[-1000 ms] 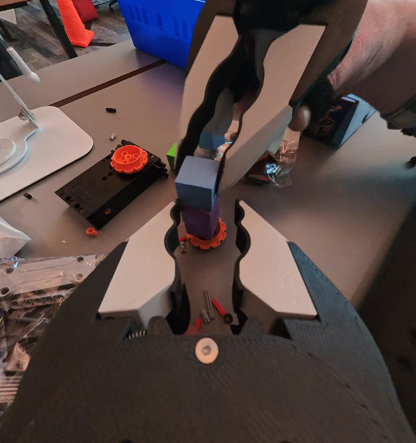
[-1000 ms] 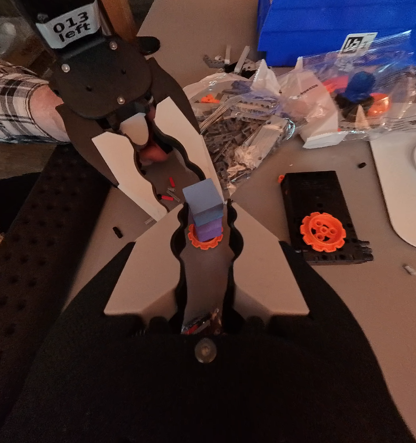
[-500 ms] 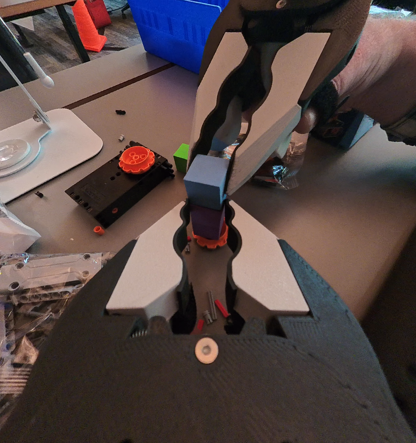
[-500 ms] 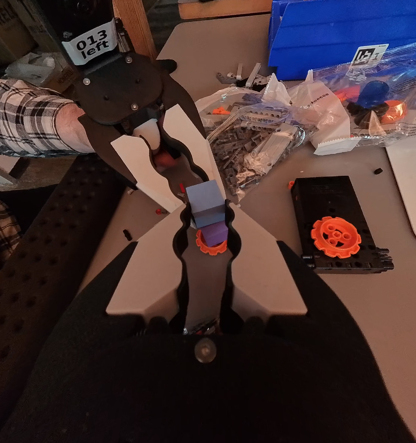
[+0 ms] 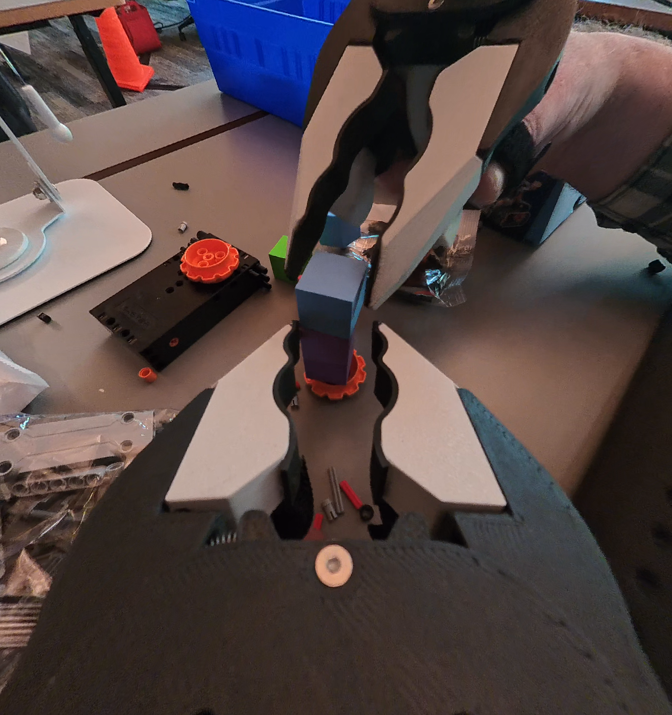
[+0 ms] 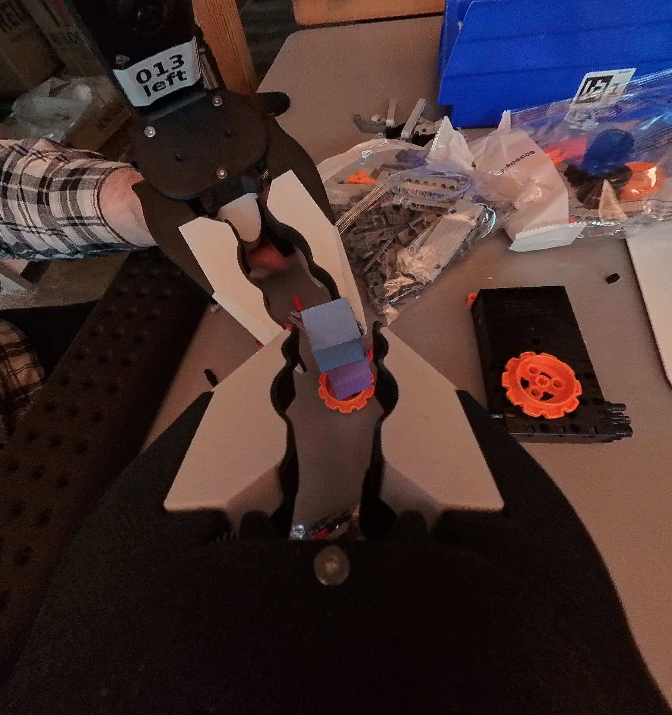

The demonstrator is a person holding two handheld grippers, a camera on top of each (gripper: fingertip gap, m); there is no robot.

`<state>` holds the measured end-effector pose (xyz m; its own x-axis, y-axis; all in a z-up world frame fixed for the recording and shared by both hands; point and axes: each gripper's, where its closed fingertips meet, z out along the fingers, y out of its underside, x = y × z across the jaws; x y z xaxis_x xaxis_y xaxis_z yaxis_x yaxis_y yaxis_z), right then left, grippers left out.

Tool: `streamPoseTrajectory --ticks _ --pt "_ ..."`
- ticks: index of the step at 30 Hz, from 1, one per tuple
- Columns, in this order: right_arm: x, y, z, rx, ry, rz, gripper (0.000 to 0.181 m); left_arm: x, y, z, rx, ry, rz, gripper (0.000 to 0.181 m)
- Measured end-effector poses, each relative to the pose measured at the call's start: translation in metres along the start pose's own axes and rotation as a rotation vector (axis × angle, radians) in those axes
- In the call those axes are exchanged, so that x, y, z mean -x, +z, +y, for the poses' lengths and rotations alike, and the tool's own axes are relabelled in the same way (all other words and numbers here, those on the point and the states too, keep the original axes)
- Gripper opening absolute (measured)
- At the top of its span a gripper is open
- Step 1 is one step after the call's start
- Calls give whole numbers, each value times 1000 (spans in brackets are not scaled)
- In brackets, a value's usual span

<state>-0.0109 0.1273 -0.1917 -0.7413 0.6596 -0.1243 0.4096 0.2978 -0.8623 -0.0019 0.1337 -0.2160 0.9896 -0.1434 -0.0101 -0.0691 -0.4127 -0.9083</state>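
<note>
A blue cube [image 5: 328, 298] stands on a purple cube [image 5: 324, 358], which stands on an orange gear [image 5: 340, 387] on the grey table. My left gripper [image 5: 334, 329] is open, with its tips on either side of the purple cube. The left finger is close against the cube and there is a gap on the right. My right gripper [image 6: 332, 332] is open around the blue cube [image 6: 328, 329], with gaps on both sides. The two grippers face each other over the stack.
A black plate [image 5: 152, 321] carrying a second orange gear [image 5: 208, 261] lies to the left. A green cube [image 5: 278, 257], another blue cube [image 5: 340, 232] and a foil packet [image 5: 439, 271] lie behind the stack. Bags of grey parts [image 6: 415, 236], a blue bin [image 6: 559, 58] and small pins [image 5: 338, 495] are also there. Less than 4 cm separates the two grippers' tips.
My right gripper's jaws have widened off the blue cube, which stays on the purple cube. My left gripper has moved in around the purple cube.
</note>
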Motion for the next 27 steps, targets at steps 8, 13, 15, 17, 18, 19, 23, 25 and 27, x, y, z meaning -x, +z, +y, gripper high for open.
streamPoseTrajectory --ticks 8,13,15,17,18,19,23,25,27 --pt "1 2 -2 29 -22 -46 28 0 2 2 7 0 10 27" --pt "2 0 -2 27 -29 -118 27 -1 2 2 4 5 17 28" --pt "0 1 2 43 -31 -130 28 -1 2 2 6 4 18 28" --pt "0 1 2 45 -28 -142 27 -1 3 3 8 4 22 27" --pt "0 1 2 44 -29 -148 27 -1 3 3 9 4 22 27" --pt "0 1 3 45 -32 -150 27 -1 3 3 9 4 21 27" --pt "0 1 3 46 -34 -155 27 -1 3 3 8 3 26 26" --pt "0 1 3 52 -41 -150 27 -1 3 3 8 5 23 26" --pt "1 1 3 56 -42 -152 27 -1 3 3 8 6 23 25"
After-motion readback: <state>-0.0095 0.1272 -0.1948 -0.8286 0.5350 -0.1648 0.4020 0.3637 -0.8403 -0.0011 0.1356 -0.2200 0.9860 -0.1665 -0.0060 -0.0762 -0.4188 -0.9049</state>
